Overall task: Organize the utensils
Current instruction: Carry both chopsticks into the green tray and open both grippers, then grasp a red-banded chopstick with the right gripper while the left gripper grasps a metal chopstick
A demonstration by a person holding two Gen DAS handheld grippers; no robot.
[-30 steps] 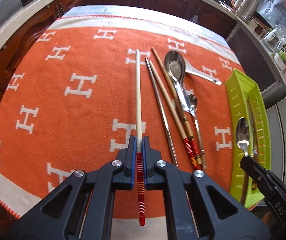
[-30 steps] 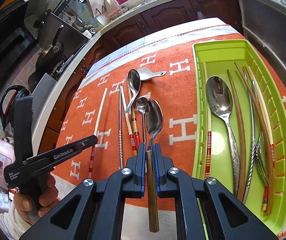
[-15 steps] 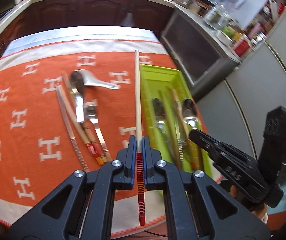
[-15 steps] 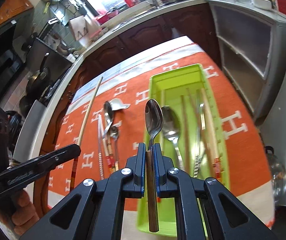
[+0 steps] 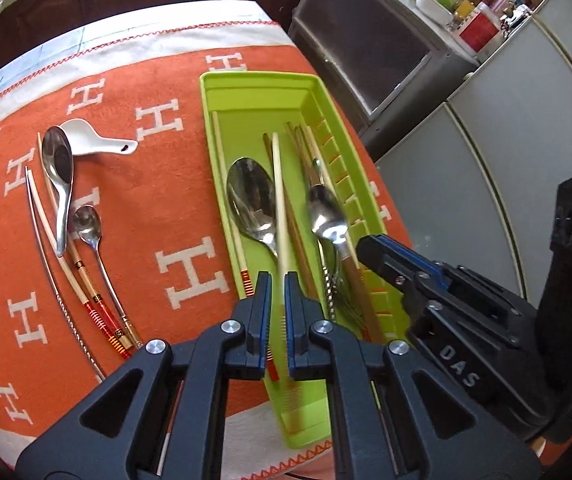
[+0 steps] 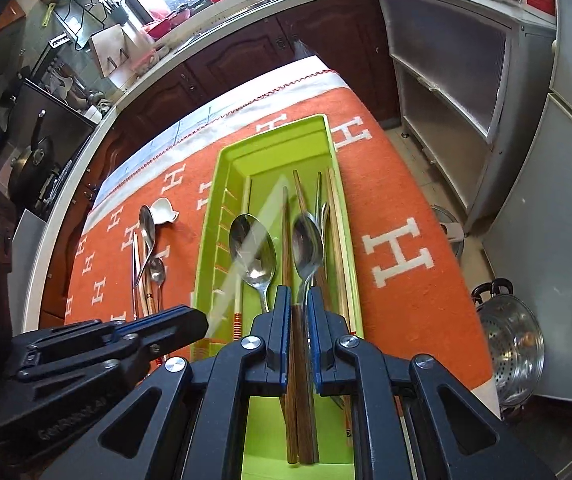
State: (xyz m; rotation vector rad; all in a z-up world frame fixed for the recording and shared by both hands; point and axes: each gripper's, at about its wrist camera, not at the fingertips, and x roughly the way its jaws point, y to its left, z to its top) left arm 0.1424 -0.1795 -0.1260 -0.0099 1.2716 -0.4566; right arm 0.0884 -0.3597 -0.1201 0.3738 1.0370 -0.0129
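Note:
A lime green tray [image 5: 257, 78] [image 6: 277, 128] lies on the orange cloth and holds a large spoon [image 5: 251, 200], wooden chopsticks and other cutlery. My left gripper [image 5: 277, 276] hovers over its near end with its jaws slightly parted, so it is open. The cream chopstick [image 5: 279, 200] [image 6: 245, 248] between them is loose, blurred and dropping into the tray. My right gripper [image 6: 298, 290] [image 5: 366, 242] hangs beside it over the tray, also narrowly open. The steel spoon [image 6: 306, 240] [image 5: 326, 212] is slipping down from between its pads.
On the cloth left of the tray lie a white ceramic spoon [image 5: 89, 140], a steel ladle spoon [image 5: 59, 168], a small spoon [image 5: 87, 224] and several chopsticks [image 5: 73, 272]. The table edge runs just right of the tray, with grey cabinets [image 5: 366, 48] and a steel steamer pot [image 6: 514, 348] beyond it.
Both grippers have swung from above the cloth to above the tray. The jaws, earlier clamped on the chopstick and the spoon, now stand slightly apart, and both utensils are dropping.

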